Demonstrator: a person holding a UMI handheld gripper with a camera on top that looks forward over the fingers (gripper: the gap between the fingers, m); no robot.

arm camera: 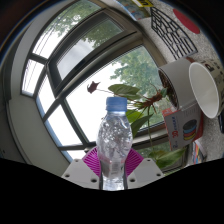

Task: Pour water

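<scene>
A clear plastic water bottle (114, 140) with a blue cap (117, 103) stands upright between my fingers, lifted in front of a window. My gripper (113, 166) is shut on the bottle: both magenta pads (92, 163) press on its sides. A white cup (190, 86) lies tilted to the right of the bottle and higher, its open mouth facing toward the right. I cannot see what holds the cup.
A large window (80, 60) with grey frames fills the background, with trees outside. A small plant with a dark flower (125, 92) stands behind the bottle. A colourful box (184, 124) sits at the right below the cup. A red and white hanging (180, 25) is above it.
</scene>
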